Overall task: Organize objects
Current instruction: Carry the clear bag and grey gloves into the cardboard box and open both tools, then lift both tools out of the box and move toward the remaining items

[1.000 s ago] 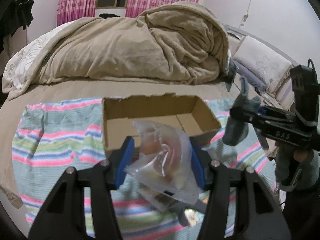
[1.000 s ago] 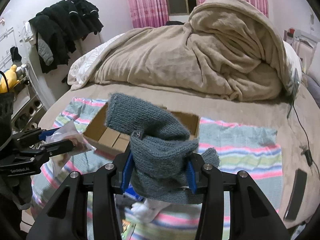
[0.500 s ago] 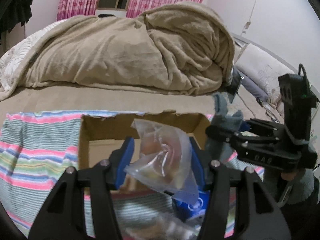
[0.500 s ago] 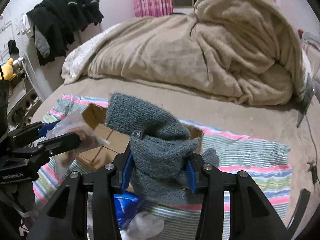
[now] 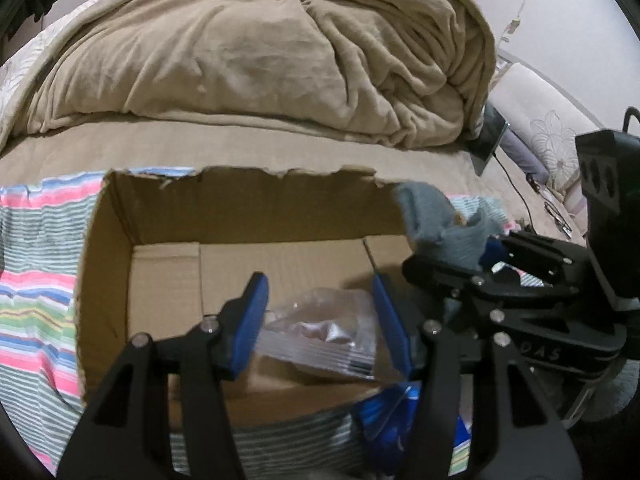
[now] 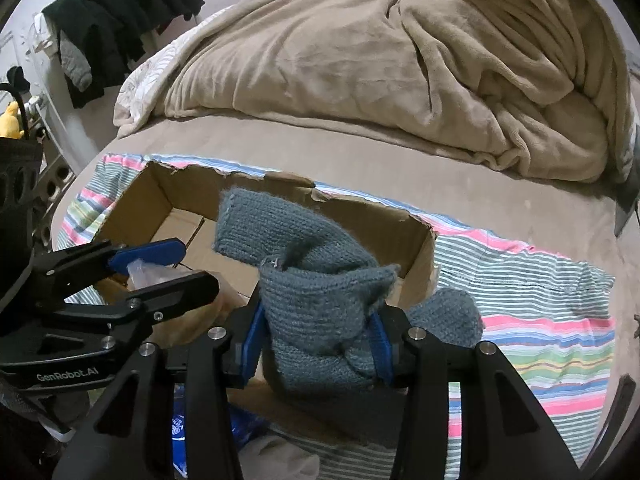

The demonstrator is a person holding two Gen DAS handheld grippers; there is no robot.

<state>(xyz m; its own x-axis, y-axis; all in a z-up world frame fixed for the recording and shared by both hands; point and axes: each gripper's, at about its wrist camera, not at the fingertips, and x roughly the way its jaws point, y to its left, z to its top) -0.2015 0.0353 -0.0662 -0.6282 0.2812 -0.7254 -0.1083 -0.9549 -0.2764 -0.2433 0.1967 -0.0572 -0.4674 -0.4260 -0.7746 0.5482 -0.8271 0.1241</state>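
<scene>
An open cardboard box (image 5: 248,208) with a torn rim sits on a striped cloth on the bed; it also shows in the right wrist view (image 6: 160,200). My left gripper (image 5: 320,320) is open over the box, and a clear plastic bag (image 5: 324,336) lies on the box floor between its fingers. In the right wrist view the left gripper (image 6: 160,268) is over the box's left part. My right gripper (image 6: 316,340) is shut on a grey knitted sock (image 6: 304,280) at the box's near right rim; the right gripper (image 5: 472,276) and the sock (image 5: 436,224) show at the right of the left wrist view.
A heaped beige blanket (image 5: 260,48) fills the bed behind the box. The striped cloth (image 6: 540,320) spreads under the box. A blue packet (image 5: 388,412) lies in front of the box. Dark clothes (image 6: 120,28) hang at the left. A pillow (image 5: 552,128) is at the right.
Both grippers moved forward over the box. My left gripper opened and the plastic bag dropped from it onto the box floor. The right gripper still holds the sock.
</scene>
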